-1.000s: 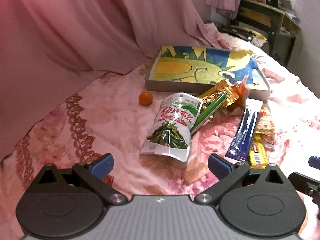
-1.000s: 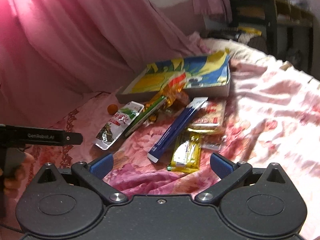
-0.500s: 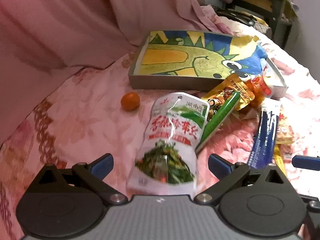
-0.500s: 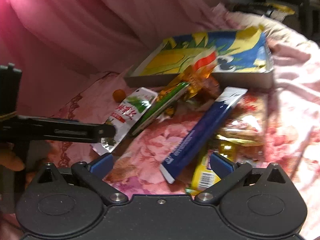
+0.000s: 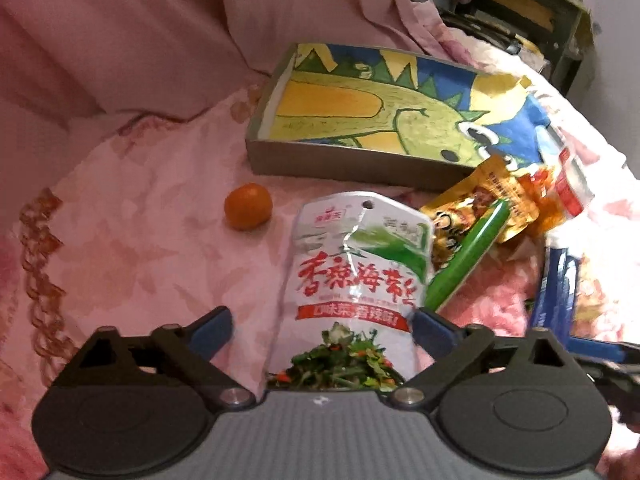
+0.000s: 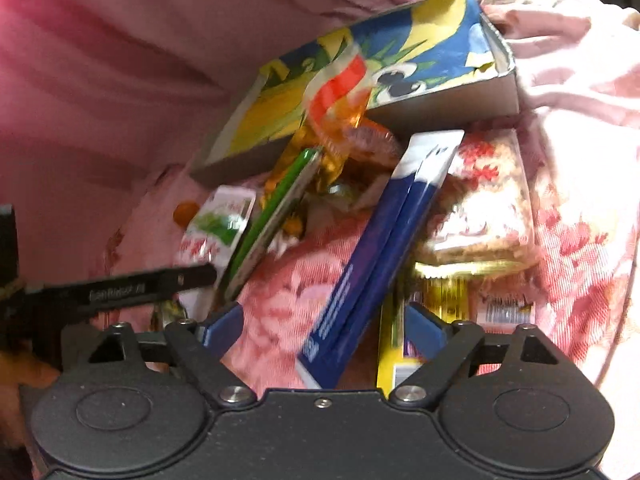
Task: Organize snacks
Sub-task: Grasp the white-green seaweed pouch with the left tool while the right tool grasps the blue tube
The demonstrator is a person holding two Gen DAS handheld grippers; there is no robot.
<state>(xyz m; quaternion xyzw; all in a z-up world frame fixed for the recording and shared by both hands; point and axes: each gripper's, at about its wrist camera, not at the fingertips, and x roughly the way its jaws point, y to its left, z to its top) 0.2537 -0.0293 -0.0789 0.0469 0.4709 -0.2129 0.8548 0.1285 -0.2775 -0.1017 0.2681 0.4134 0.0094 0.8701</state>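
1. Pink floral bedspread (image 5: 132,240) carries scattered snacks before a dinosaur box (image 5: 344,160).
2. Left gripper (image 5: 320,330) straddles the seaweed pouch (image 5: 352,280); right gripper (image 6: 324,328) straddles the blue packet (image 6: 380,260).
3. Both jaws have just been closing (still wide, gripping nothing).
4. Step: grasping. Next, pinch, then lift boxward.

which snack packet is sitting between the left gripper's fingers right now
The white seaweed pouch with red lettering lies between the left gripper's open fingers; the green stick pack and gold packet lie beyond.
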